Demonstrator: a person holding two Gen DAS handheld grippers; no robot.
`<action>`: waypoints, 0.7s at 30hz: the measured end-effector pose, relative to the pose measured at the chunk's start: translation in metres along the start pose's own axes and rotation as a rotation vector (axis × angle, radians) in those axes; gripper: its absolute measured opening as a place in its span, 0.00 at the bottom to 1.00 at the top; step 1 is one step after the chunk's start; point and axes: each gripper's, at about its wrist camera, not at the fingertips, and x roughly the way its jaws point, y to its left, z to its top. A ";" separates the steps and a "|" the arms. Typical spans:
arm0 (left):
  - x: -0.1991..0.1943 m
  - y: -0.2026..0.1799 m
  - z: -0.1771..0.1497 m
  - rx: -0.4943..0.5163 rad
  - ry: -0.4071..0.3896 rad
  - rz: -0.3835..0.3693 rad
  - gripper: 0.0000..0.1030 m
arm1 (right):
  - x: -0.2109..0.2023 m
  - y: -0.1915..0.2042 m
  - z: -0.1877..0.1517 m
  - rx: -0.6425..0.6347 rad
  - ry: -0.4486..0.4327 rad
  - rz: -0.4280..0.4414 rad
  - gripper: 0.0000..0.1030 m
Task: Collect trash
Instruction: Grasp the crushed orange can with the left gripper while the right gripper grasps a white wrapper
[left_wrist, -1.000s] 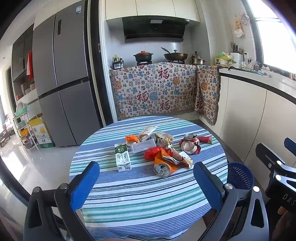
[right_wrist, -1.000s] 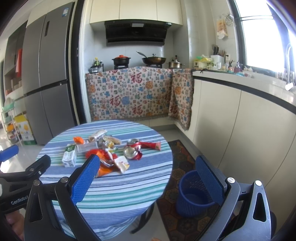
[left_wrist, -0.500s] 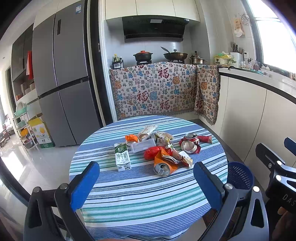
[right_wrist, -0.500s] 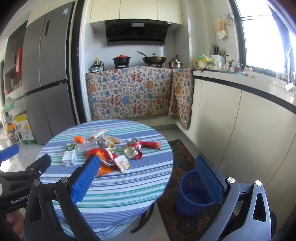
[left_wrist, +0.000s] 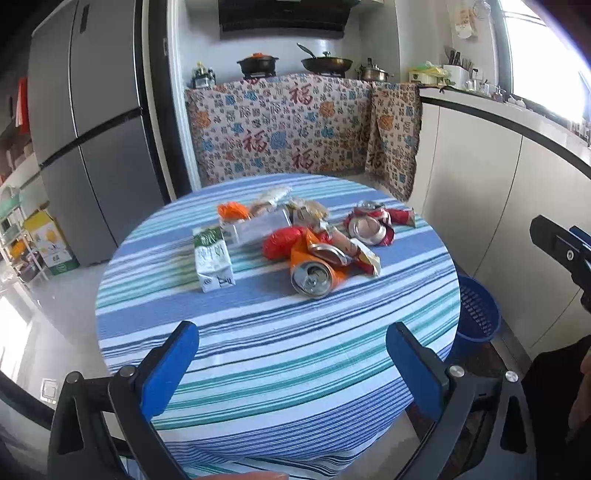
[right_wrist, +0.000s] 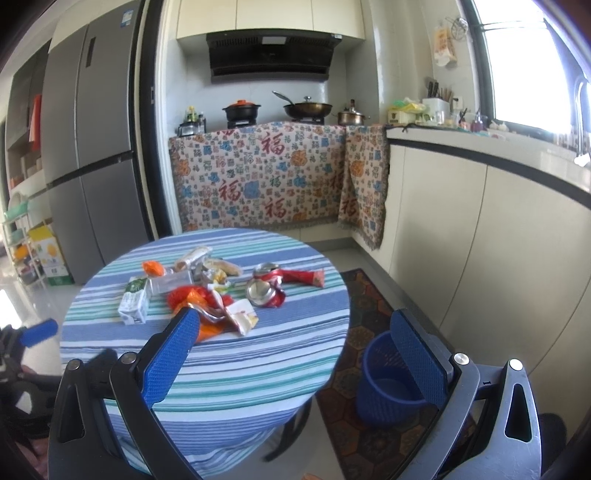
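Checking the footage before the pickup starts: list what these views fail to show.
- Blue bin, left wrist view: its lower part is cut off by the table edge.
- Bin contents, right wrist view: partly hidden by a right gripper finger.
- Milk carton print: too small to read.
- Orange can, right view: mostly hidden behind the jaws.

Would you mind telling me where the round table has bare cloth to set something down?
The near half of the striped tablecloth, between the left gripper and the orange can, is bare, and so is the strip left of the milk carton. The middle is crowded with wrappers and crushed cans.
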 end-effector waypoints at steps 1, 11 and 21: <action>0.009 0.000 -0.004 0.002 0.014 -0.016 1.00 | 0.008 -0.001 -0.004 0.005 0.012 0.006 1.00; 0.089 0.005 -0.001 0.009 0.098 -0.039 1.00 | 0.108 -0.007 -0.057 -0.063 0.192 0.070 1.00; 0.147 0.017 0.007 -0.038 0.229 -0.083 1.00 | 0.173 -0.011 -0.080 -0.063 0.357 0.155 0.99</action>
